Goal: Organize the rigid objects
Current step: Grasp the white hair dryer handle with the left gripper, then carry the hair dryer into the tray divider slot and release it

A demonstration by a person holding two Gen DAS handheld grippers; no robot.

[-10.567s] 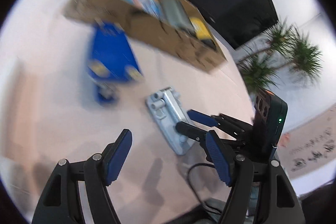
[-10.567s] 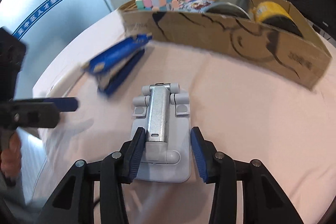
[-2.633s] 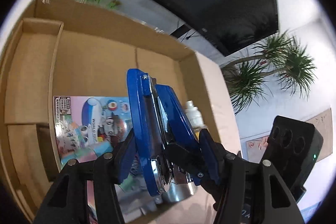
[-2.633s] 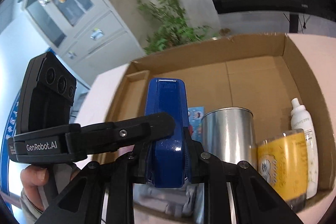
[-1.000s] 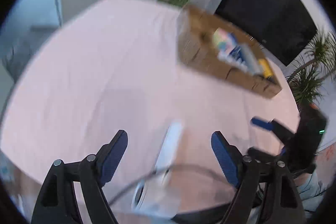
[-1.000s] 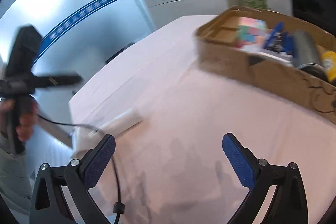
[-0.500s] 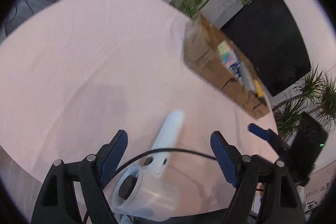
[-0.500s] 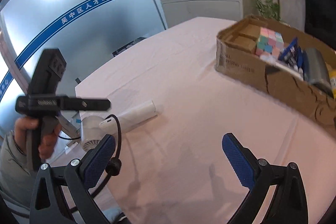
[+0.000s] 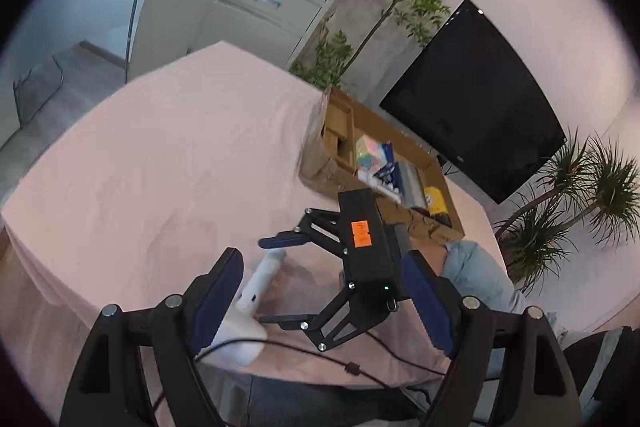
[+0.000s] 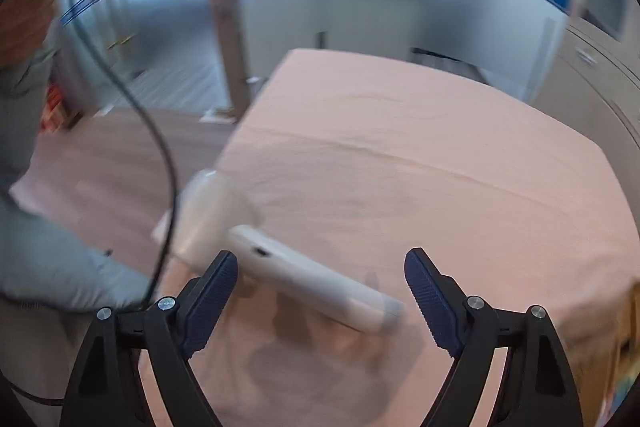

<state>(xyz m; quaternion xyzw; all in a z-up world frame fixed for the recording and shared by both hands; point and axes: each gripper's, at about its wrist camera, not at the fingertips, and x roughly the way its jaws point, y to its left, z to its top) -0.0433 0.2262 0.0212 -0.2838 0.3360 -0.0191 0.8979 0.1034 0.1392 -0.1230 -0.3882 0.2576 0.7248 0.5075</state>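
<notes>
A white hair dryer (image 10: 288,263) lies on the pink tablecloth near the table's front edge, handle pointing right; it also shows in the left wrist view (image 9: 256,295). My right gripper (image 10: 320,287) is open and hovers just above its handle, one finger on each side; in the left wrist view the right gripper (image 9: 276,279) sits over the dryer. My left gripper (image 9: 320,303) is open and empty, held back above the table edge. The cardboard box (image 9: 320,163) holds a pastel cube, a blue stapler, a metal can and a yellow tub.
The dryer's black cord (image 9: 352,367) runs off the front table edge. A cable (image 10: 160,147) hangs at the left of the right wrist view. A TV (image 9: 472,99), cabinets and plants stand behind the table.
My right gripper has swung from the box toward the hair dryer and now straddles its handle. My left gripper has pulled back and tilted up.
</notes>
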